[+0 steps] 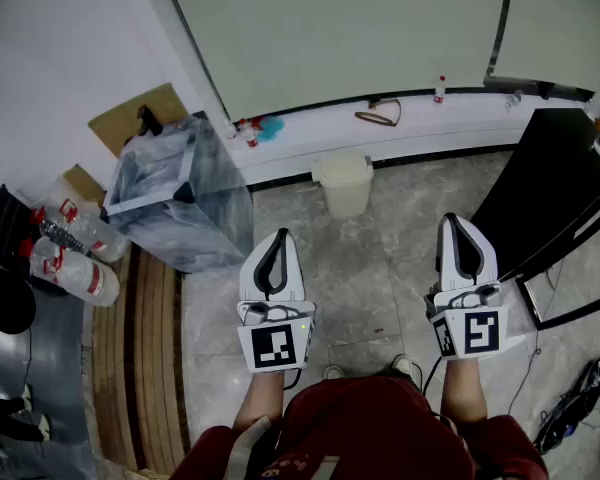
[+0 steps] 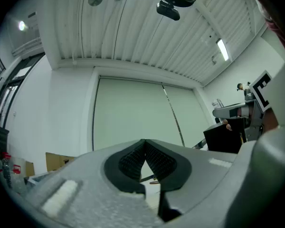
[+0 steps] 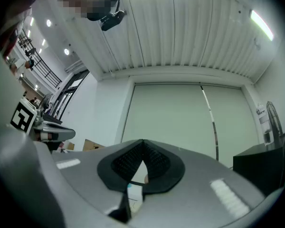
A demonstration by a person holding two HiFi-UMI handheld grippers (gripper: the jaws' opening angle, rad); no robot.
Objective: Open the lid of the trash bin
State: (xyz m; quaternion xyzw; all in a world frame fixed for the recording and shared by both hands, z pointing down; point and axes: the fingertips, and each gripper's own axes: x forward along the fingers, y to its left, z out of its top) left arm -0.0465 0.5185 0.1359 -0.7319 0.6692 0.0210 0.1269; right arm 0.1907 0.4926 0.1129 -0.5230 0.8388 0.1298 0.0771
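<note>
Cream plastic marked your target: the bin [image 1: 342, 183] stood on the stone floor [image 1: 380, 268] against the white ledge, lid on, ahead of you and well apart from both claws. Your left gripper [image 1: 278, 238] and right gripper [image 1: 458, 222] were both clenched on nothing, tips pressed together, and they hung either side of the line to the bin.

Several things could have gone wrong from there. With the jaws shut you had no way to take the lid; reaching in like that would likely only have knocked it. The bin looked light, so lifting the lid with one claw and no bracing from the other might have slid or tipped it on that smooth floor. The grey tub [image 1: 180, 193] to the left could have been mistaken for the target. The black cabinet [image 1: 560, 188] sat close to your right side, and cables [image 1: 575, 413] lay on the floor near your right foot.

Both gripper views pointed up at wall and ceiling, so neither showed the bin. From the head view it was too small to tell whether the lid hinged, swung or lifted off, or where its edge could be gripped. Your torso hid your feet.
</note>
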